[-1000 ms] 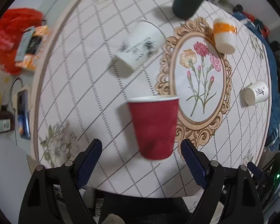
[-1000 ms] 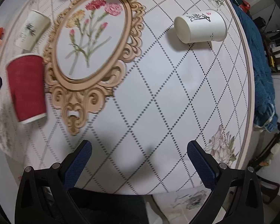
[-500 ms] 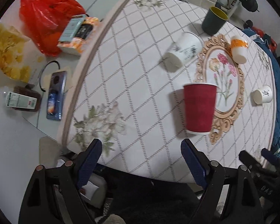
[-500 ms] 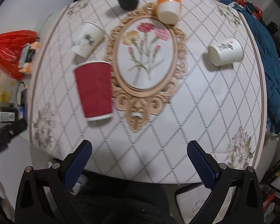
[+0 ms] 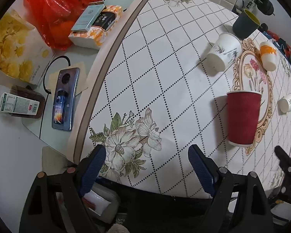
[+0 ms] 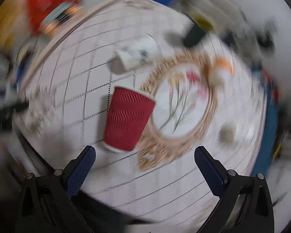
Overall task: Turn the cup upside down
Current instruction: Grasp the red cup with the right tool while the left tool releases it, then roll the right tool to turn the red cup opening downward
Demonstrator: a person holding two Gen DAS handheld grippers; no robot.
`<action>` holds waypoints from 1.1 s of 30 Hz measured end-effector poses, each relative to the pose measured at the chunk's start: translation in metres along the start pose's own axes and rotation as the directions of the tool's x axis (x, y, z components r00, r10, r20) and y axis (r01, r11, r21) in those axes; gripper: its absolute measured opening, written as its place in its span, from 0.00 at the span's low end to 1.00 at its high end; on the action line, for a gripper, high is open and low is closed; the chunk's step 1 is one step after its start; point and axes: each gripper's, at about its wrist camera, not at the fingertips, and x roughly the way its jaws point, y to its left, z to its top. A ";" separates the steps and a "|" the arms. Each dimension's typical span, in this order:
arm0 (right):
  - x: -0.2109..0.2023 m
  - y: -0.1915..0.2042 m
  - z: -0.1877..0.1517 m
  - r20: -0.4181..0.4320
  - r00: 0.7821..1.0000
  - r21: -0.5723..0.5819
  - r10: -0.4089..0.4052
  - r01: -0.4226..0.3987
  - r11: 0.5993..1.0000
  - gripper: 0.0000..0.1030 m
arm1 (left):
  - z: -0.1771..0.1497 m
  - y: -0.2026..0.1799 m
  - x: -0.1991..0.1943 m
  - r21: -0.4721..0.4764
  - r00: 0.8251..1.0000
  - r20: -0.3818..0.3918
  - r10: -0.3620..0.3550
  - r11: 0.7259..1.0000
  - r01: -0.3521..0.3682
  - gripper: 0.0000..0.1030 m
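Observation:
A red ribbed paper cup [image 5: 242, 118] stands upside down on the patterned tablecloth, its white rim on the cloth beside the gold oval frame. In the blurred right wrist view the cup [image 6: 128, 122] sits ahead of the left finger. My left gripper [image 5: 147, 167] is open and empty, over the table's near edge, well left of the cup. My right gripper [image 6: 145, 167] is open and empty, a short way back from the cup.
A white printed cup [image 5: 223, 54] lies on its side. A dark mug [image 5: 244, 26], an orange-banded cup [image 5: 268, 57] and a small white cup [image 5: 288, 103] stand further off. A phone [image 5: 65, 99], tissue pack [image 5: 96, 31] and red bag [image 5: 56, 11] lie left of the cloth.
Both grippers have pulled back from the table. The left view has swung left, away from the red cup. The right view is swinging left and is blurred.

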 end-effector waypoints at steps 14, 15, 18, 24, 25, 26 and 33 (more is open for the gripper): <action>0.051 0.068 -0.075 0.447 0.874 -0.876 -0.193 0.383 -0.293 1.00 | -0.001 -0.012 0.038 -0.090 0.998 -0.052 0.038 0.995 -0.042 0.85; 0.057 0.063 -0.083 0.480 0.863 -0.827 -0.158 0.386 -0.409 1.00 | 0.000 -0.013 0.043 -0.098 0.997 -0.060 0.044 0.994 -0.049 0.85; 0.077 0.052 -0.095 0.533 0.841 -0.687 -0.086 0.372 -0.624 1.00 | 0.003 -0.015 0.054 -0.113 0.995 -0.086 0.052 0.992 -0.062 0.85; 0.106 0.044 -0.098 0.536 0.844 -0.517 0.006 0.334 -0.788 1.00 | 0.007 -0.015 0.074 -0.140 0.990 -0.128 0.058 0.987 -0.076 0.85; 0.108 0.044 -0.097 0.534 0.846 -0.511 0.011 0.332 -0.793 1.00 | 0.007 -0.015 0.078 -0.141 0.989 -0.136 0.058 0.987 -0.078 0.85; 0.111 0.045 -0.095 0.529 0.849 -0.499 0.021 0.331 -0.801 1.00 | 0.007 -0.015 0.081 -0.142 0.988 -0.141 0.058 0.987 -0.078 0.85; 0.127 0.050 -0.090 0.512 0.857 -0.433 0.059 0.316 -0.844 1.00 | 0.014 -0.018 0.096 -0.138 0.984 -0.169 0.051 0.988 -0.075 0.85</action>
